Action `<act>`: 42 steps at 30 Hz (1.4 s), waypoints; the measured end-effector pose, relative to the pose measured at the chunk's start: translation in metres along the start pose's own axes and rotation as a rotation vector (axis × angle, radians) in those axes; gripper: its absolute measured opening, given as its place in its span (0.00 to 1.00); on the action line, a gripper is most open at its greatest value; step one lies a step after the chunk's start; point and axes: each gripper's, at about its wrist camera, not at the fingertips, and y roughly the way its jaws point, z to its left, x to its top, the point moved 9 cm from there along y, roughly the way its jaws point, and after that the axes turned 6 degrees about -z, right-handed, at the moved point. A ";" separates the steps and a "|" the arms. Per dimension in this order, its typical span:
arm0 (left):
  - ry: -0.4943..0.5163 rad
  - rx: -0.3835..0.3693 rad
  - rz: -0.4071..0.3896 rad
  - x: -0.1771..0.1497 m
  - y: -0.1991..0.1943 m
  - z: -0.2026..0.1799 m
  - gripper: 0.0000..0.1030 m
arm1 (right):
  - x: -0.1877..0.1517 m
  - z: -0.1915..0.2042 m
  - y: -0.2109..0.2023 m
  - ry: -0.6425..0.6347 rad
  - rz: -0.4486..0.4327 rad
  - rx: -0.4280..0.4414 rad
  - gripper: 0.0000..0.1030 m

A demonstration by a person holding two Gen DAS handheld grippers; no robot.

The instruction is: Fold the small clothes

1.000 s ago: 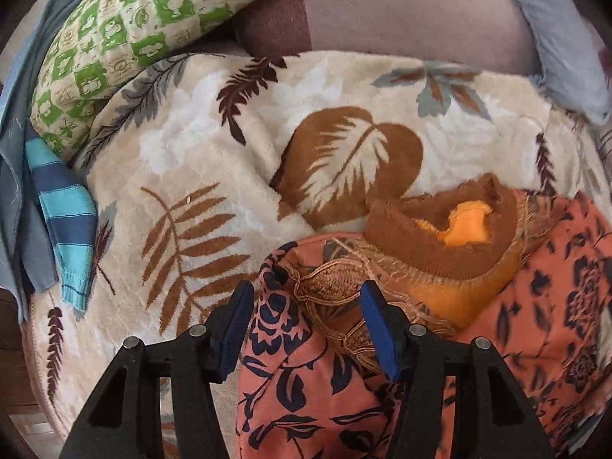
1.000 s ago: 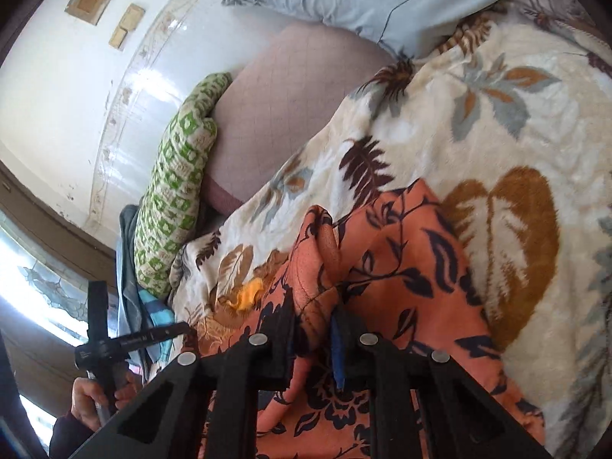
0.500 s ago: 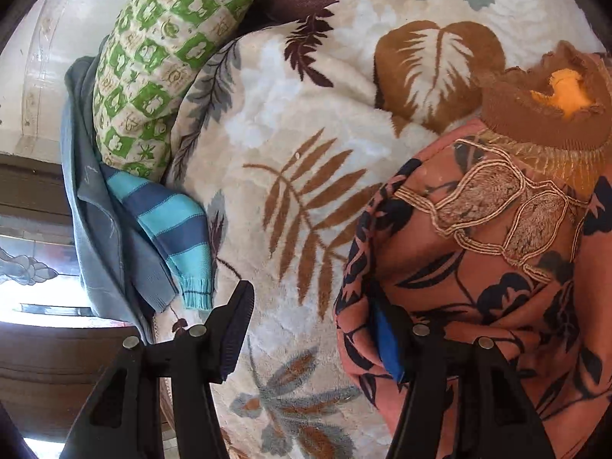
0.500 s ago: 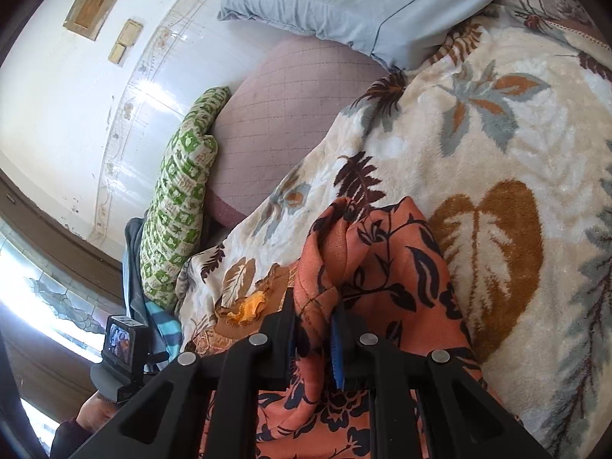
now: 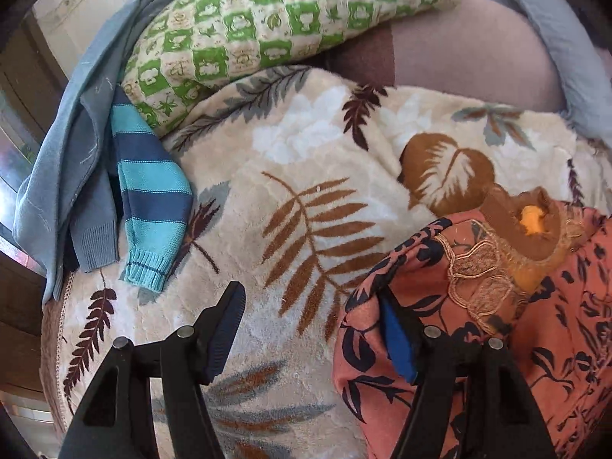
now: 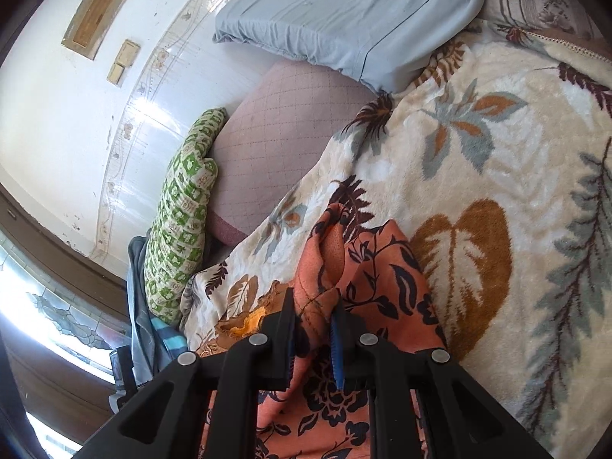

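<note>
An orange garment with dark floral print (image 5: 497,329) lies on the leaf-patterned cream blanket (image 5: 306,176), with a brown collar and gold embroidery near its top. My left gripper (image 5: 310,325) is open at the garment's left edge; its right finger touches the cloth's edge and the left finger is over bare blanket. In the right wrist view my right gripper (image 6: 313,317) is shut on a raised fold of the same garment (image 6: 382,267) and holds it up.
A striped blue sleeve (image 5: 153,199) and a grey-blue garment (image 5: 65,145) lie at the left. A green checked pillow (image 5: 283,19), a mauve cushion (image 6: 283,145) and a pale blue pillow (image 6: 344,15) lie at the bed's head by the wall.
My left gripper has slid off the garment to its left edge and turned; it now spans bare blanket. My right gripper stays shut on the fold, lifted slightly.
</note>
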 end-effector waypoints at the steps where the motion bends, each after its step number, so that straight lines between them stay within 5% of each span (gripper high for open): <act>1: 0.004 -0.003 -0.017 -0.001 -0.011 -0.002 0.68 | 0.001 -0.001 -0.002 0.000 0.001 0.001 0.15; 9: 0.145 0.088 -0.217 -0.042 -0.109 -0.031 0.88 | -0.003 0.008 -0.010 -0.013 0.026 0.047 0.15; 17: 0.310 0.100 -0.304 -0.101 -0.130 -0.123 0.88 | 0.003 0.029 -0.027 0.019 -0.013 0.135 0.15; 22: 0.353 0.247 -0.325 -0.105 -0.109 -0.131 0.88 | 0.008 0.021 -0.030 0.062 -0.016 0.134 0.15; 29: 0.452 0.561 -0.365 -0.075 -0.086 -0.108 0.88 | 0.015 0.019 -0.031 0.074 -0.032 0.158 0.15; 30: 0.437 0.576 -0.367 -0.072 -0.085 -0.102 0.88 | 0.016 0.019 -0.032 0.073 -0.034 0.158 0.15; 34: 0.334 0.601 -0.383 -0.056 -0.094 -0.072 0.52 | 0.013 0.020 -0.028 0.072 -0.025 0.162 0.15; 38: 0.086 0.660 -0.460 -0.048 -0.128 -0.021 0.50 | -0.003 0.045 -0.023 0.025 0.012 0.229 0.15; 42: -0.134 0.654 -0.371 -0.080 -0.114 0.029 0.63 | -0.039 0.097 -0.022 -0.165 0.054 0.290 0.15</act>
